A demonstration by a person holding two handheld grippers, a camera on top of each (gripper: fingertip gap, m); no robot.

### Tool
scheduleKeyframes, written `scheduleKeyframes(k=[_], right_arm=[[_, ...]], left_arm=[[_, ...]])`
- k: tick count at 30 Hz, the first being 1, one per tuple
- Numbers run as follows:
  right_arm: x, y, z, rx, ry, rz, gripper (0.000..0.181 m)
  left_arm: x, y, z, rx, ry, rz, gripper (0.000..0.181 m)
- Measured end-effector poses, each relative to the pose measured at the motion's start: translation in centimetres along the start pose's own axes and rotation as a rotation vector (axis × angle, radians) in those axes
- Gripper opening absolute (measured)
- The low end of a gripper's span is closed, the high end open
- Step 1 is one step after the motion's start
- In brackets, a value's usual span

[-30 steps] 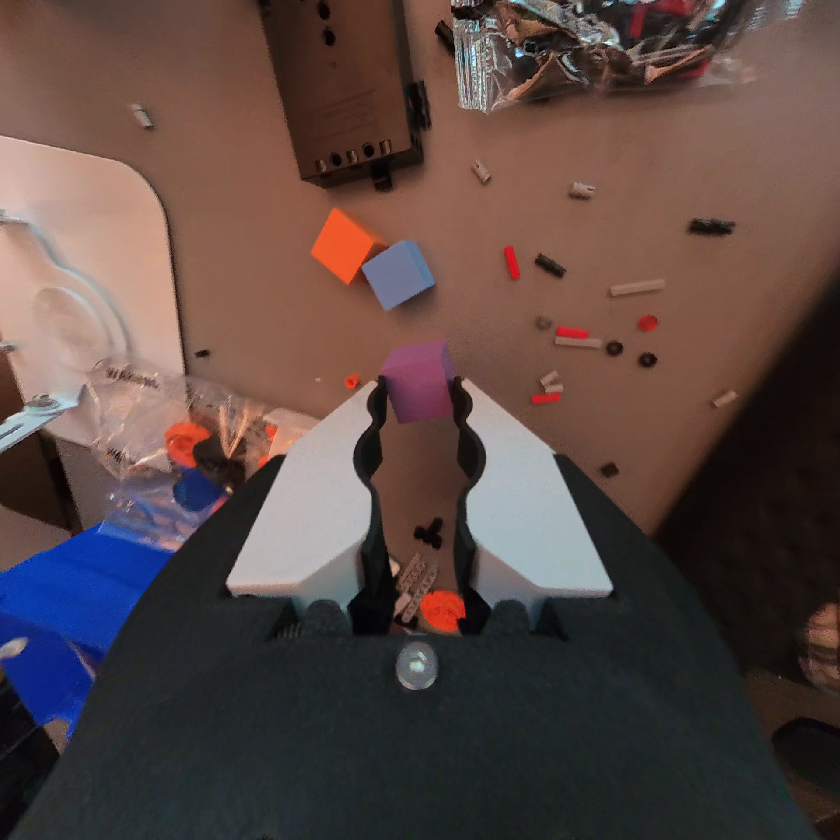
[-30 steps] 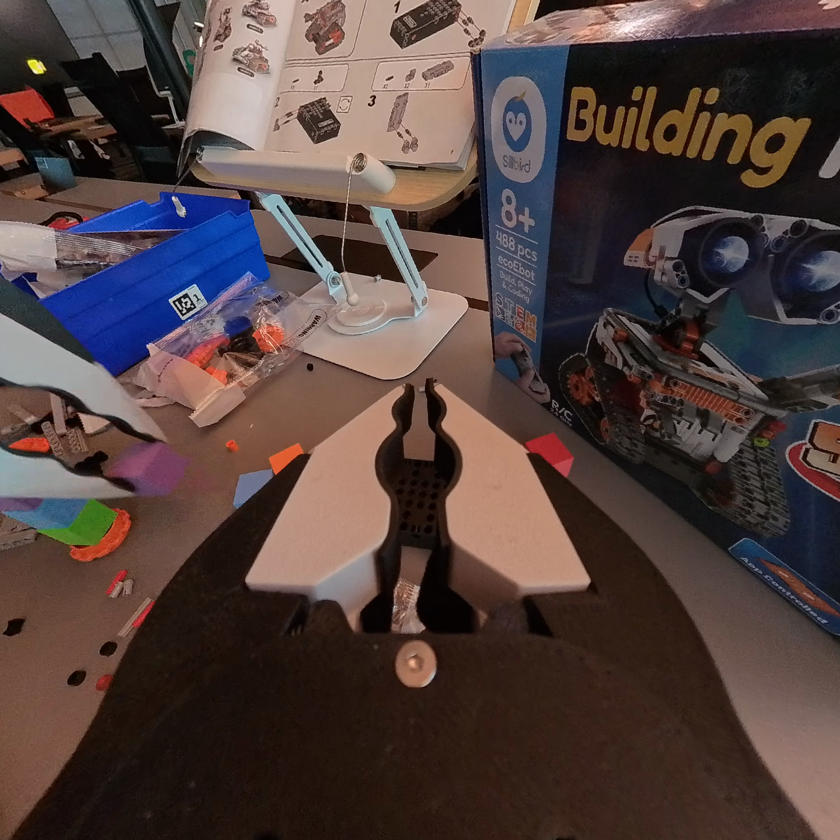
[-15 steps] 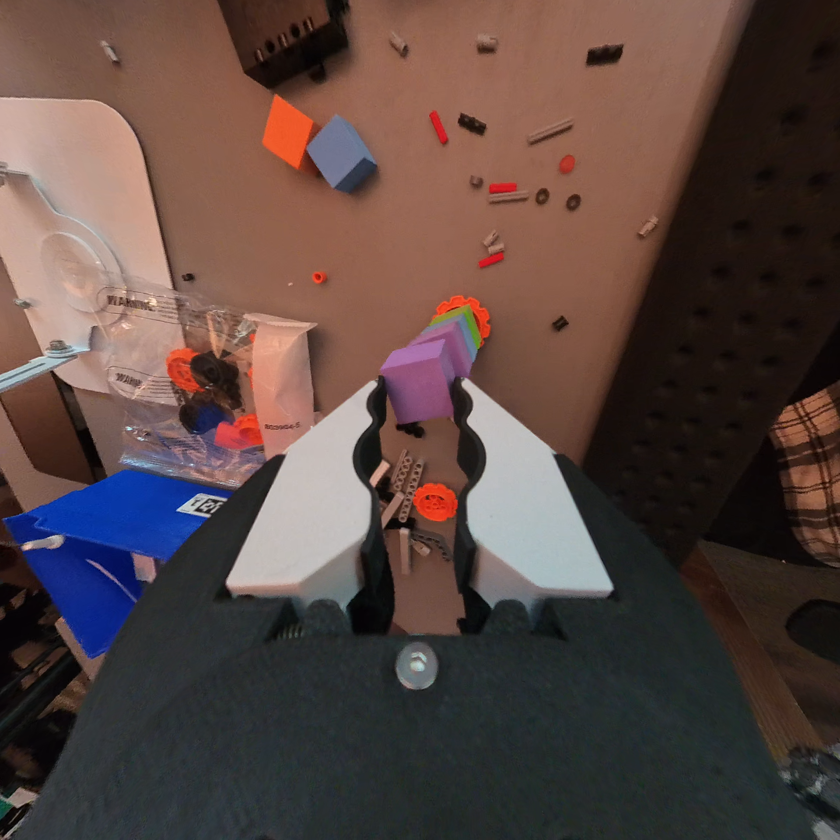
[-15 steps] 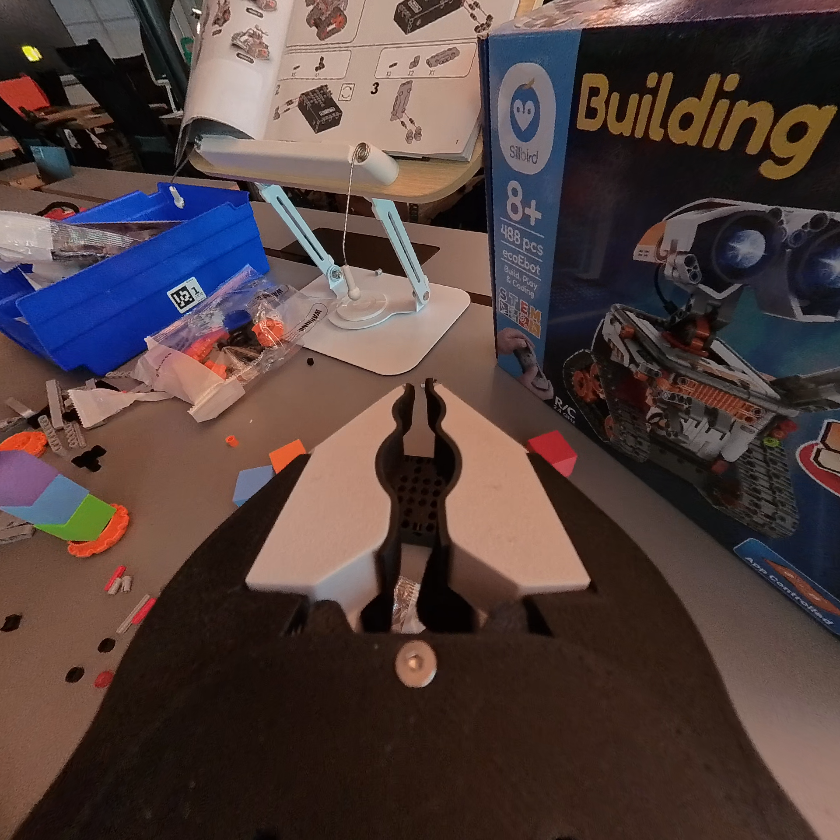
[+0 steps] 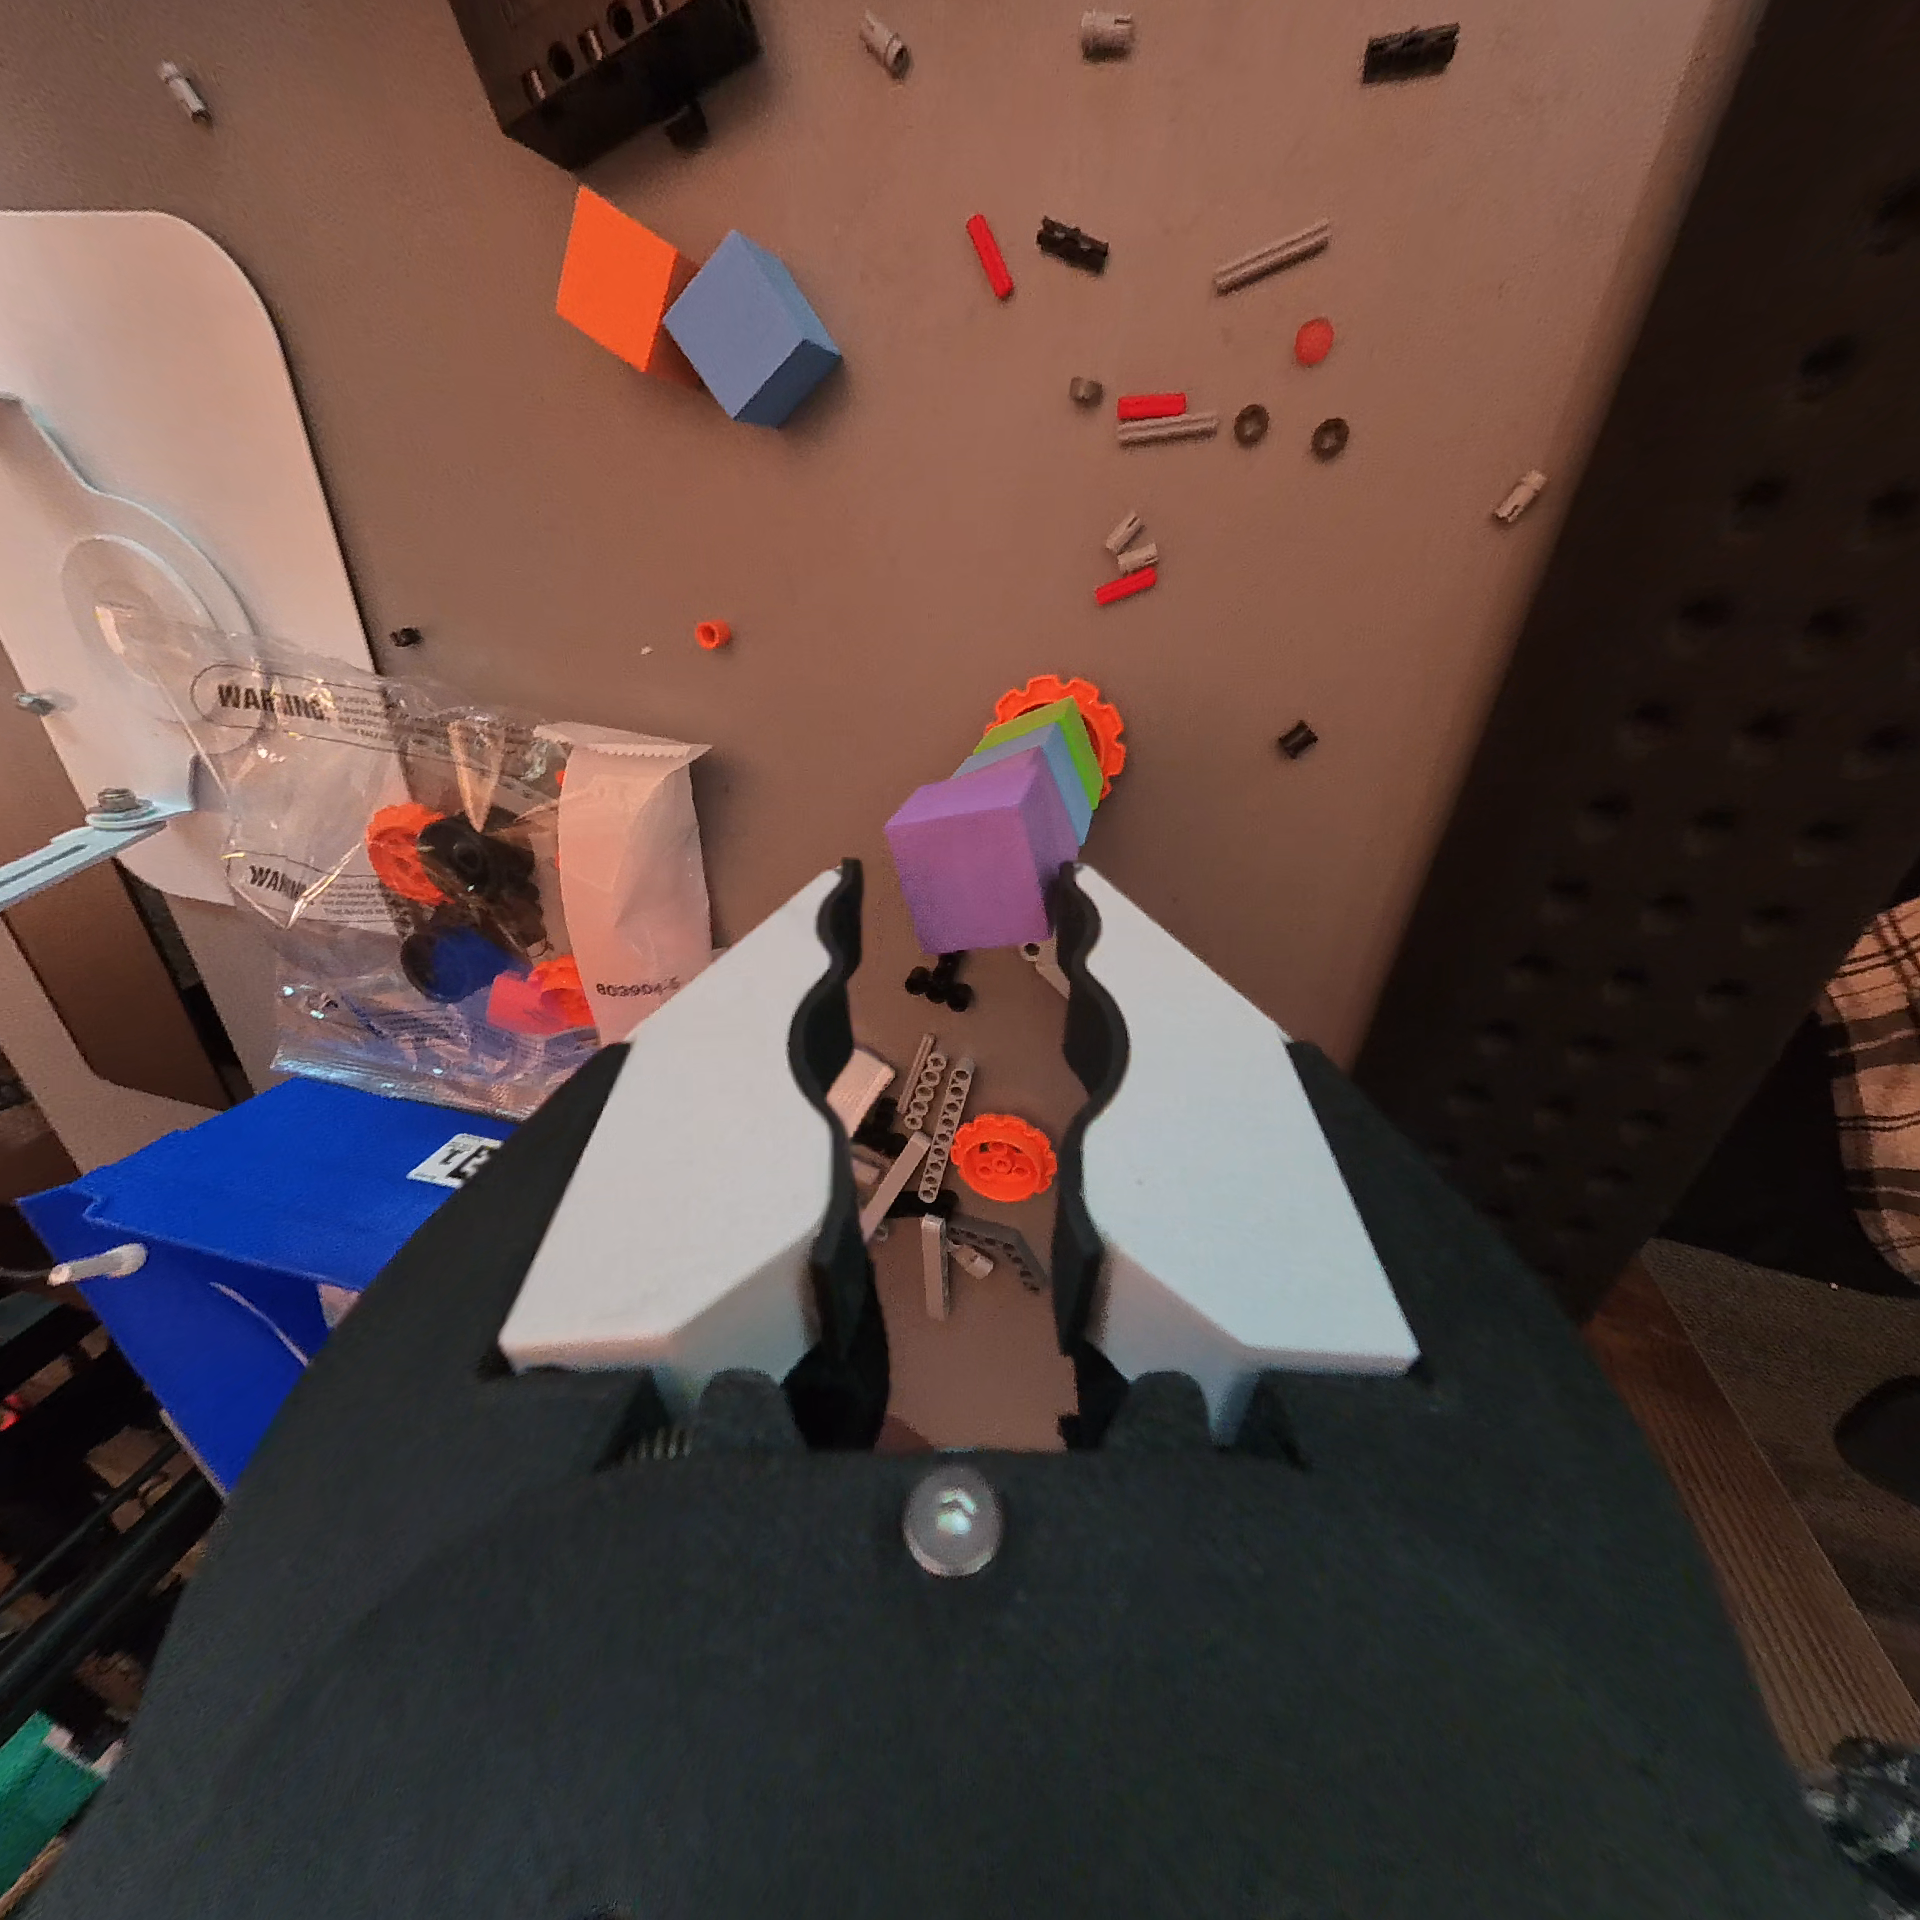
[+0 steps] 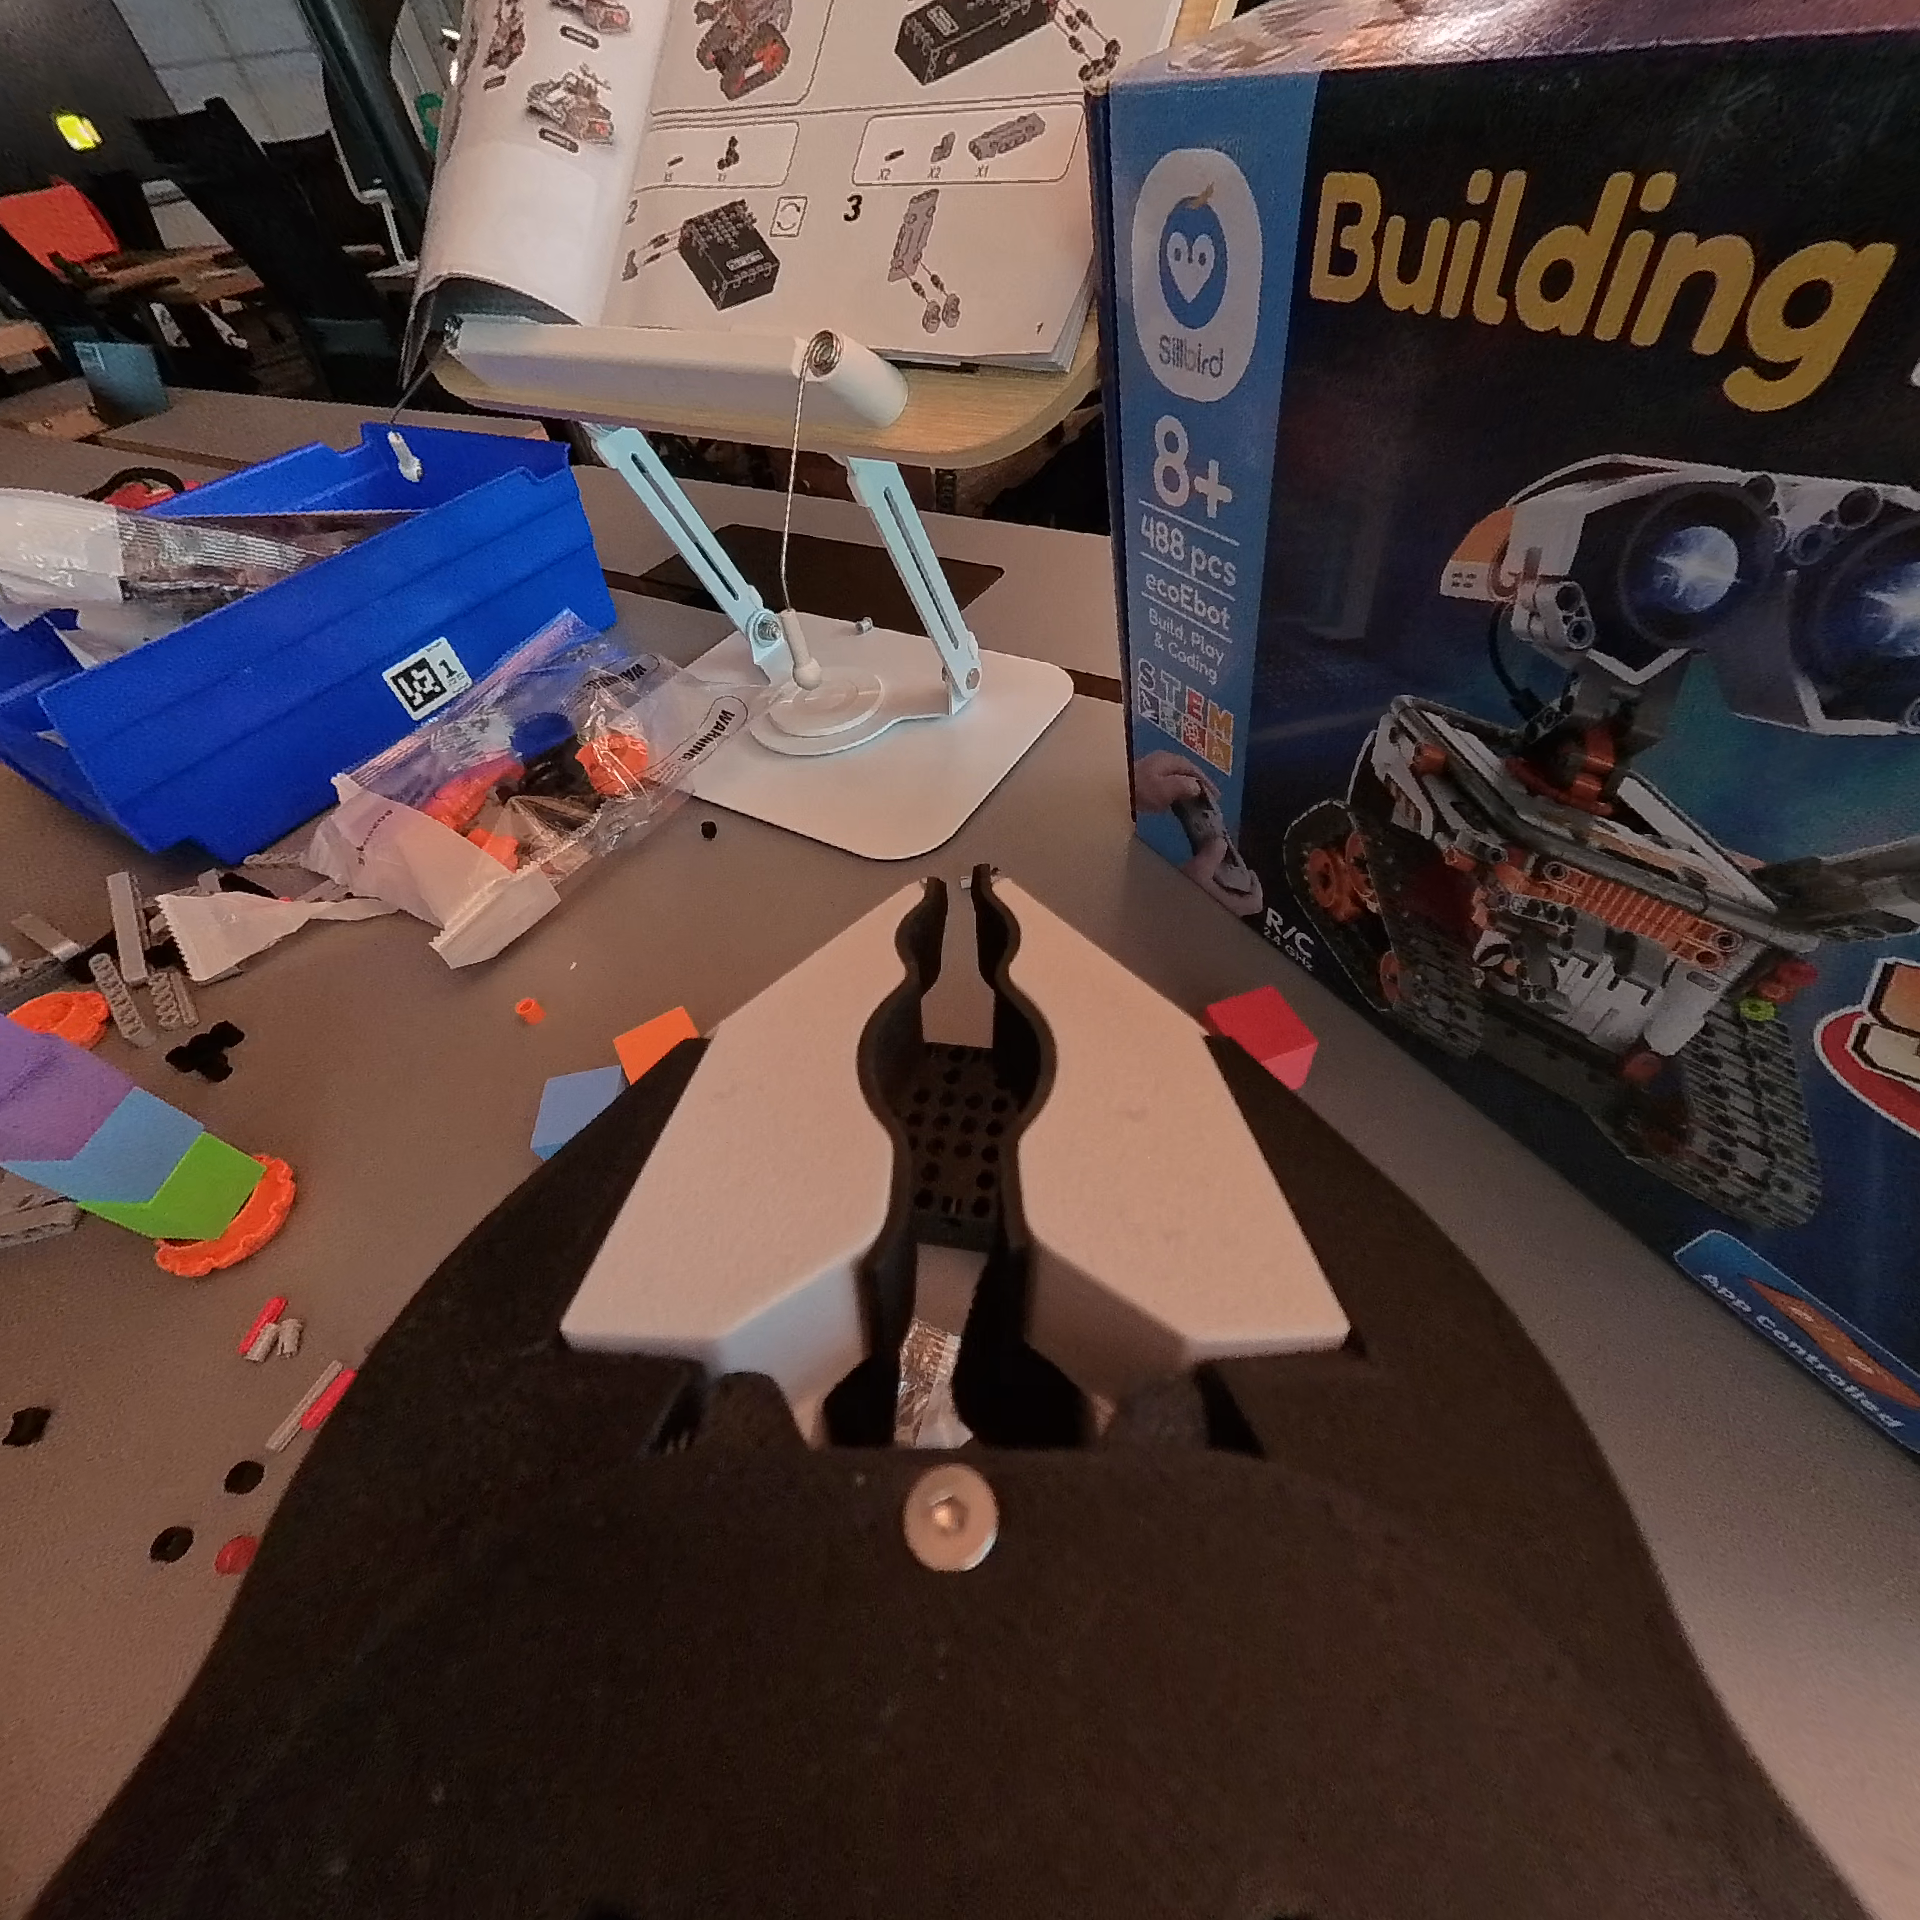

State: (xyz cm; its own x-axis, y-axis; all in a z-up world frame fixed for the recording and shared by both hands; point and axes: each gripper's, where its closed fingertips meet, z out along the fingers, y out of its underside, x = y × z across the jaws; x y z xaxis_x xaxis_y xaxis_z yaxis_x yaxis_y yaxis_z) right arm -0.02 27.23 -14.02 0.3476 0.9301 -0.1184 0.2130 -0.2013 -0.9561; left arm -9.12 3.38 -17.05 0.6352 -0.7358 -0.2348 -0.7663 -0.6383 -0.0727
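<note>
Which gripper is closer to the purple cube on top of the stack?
Left. The left gripper is open, its fingers either side of the purple cube. The right gripper is off to the side, with the cube far to its left.

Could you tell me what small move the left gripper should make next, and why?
Probably lift straight up, clear of the purple cube. The left gripper is open, and the cube tops a stack of blue and green cubes on an orange gear; sideways motion might topple it.
</note>
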Motion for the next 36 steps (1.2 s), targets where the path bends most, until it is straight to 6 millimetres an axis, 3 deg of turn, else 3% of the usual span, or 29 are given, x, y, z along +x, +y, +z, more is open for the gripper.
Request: scheduleKeyframes(k=[6, 10, 13, 17, 21, 24, 27, 29, 36], right_arm=[[0.0, -0.1, -0.1, 0.004, 0.0, 0.001, 0.005], [0.0, -0.1, 0.0, 0.003, 0.001, -0.001, 0.005], [0.0, 0.0, 0.0, 0.0, 0.003, -0.001, 0.005], [0.0, 0.1, 0.0, 0.001, 0.002, 0.002, 0.005], [0.0, -0.1, -0.1, 0.009, -0.003, 0.007, 0.005], [0.0, -0.4, -0.3, 0.023, -0.008, 0.012, 0.005], [0.0, -0.5, -0.4, 0.028, -0.012, 0.016, 0.005], [0.0, -0.7, -0.5, 0.035, -0.013, 0.017, 0.005], [0.0, -0.6, -0.6, 0.037, -0.012, 0.02, 0.005]], left_arm=[[-1.0, -0.2, -1.1, 0.018, -0.041, -0.006, 0.051], [-2.1, -3.8, -2.4, 0.107, -0.081, -0.01, 0.048], [-2.7, -6.3, -0.6, 0.063, -0.066, 0.006, 0.046], [-3.7, -8.9, 3.6, -0.015, -0.015, -0.018, 0.045], [-4.8, -9.1, 7.8, -0.111, 0.016, -0.074, 0.046], [-5.4, -8.5, 9.9, -0.157, 0.026, -0.112, 0.046], [-5.7, -8.6, 10.7, -0.139, 0.042, -0.146, 0.041], [-5.9, -8.9, 10.5, -0.117, 0.035, -0.145, 0.026], [-5.6, -8.8, 9.3, -0.095, 0.027, -0.108, 0.025]])
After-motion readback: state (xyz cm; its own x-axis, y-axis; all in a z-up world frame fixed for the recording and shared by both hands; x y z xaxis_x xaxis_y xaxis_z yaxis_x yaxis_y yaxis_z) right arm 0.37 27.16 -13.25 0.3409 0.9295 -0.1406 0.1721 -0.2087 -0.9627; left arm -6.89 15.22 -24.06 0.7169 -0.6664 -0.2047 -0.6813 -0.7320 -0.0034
